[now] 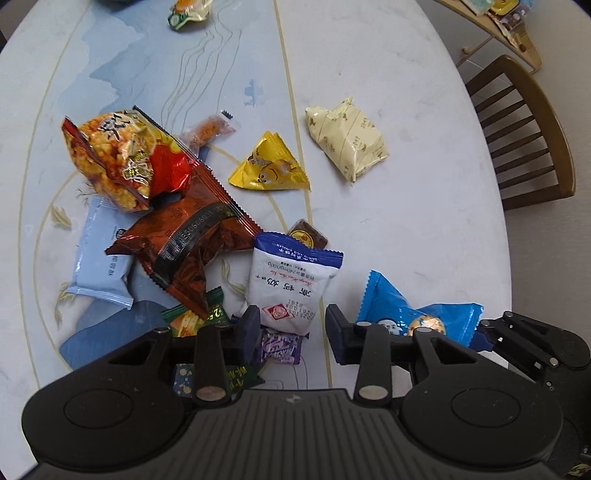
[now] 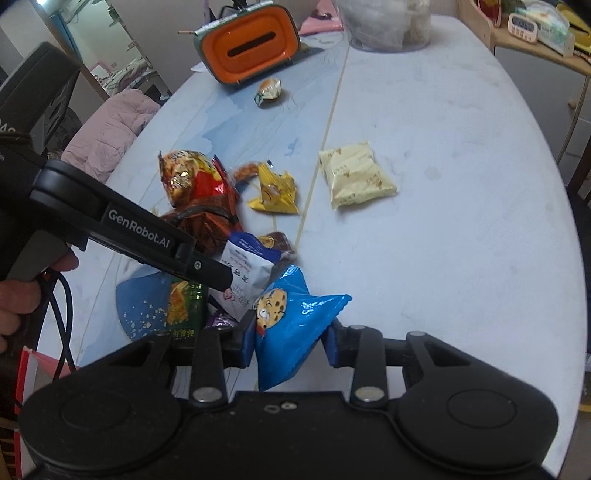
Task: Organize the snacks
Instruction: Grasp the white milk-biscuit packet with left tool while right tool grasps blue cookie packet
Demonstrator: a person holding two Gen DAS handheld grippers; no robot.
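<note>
A heap of snack packets lies on the pale table (image 1: 388, 74). My left gripper (image 1: 291, 325) is open, its fingers either side of the lower end of a white and blue packet (image 1: 291, 280); the packet also shows in the right wrist view (image 2: 245, 269). My right gripper (image 2: 290, 343) is open around a blue cookie packet (image 2: 291, 325), its fingers close to the packet's sides; that packet shows in the left wrist view too (image 1: 417, 314). A red-brown bag (image 1: 184, 236), an orange-red bag (image 1: 118, 155), a yellow triangle packet (image 1: 269, 166) and a cream packet (image 1: 347, 142) lie beyond.
A light blue packet (image 1: 99, 254) lies at the left, green (image 1: 192, 317) and purple (image 1: 279, 345) packets under the heap. An orange box (image 2: 251, 44) and a clear container (image 2: 388, 22) stand at the far end. A small wrapped snack (image 2: 267, 90) lies near the box. A wooden chair (image 1: 524, 129) stands at the right.
</note>
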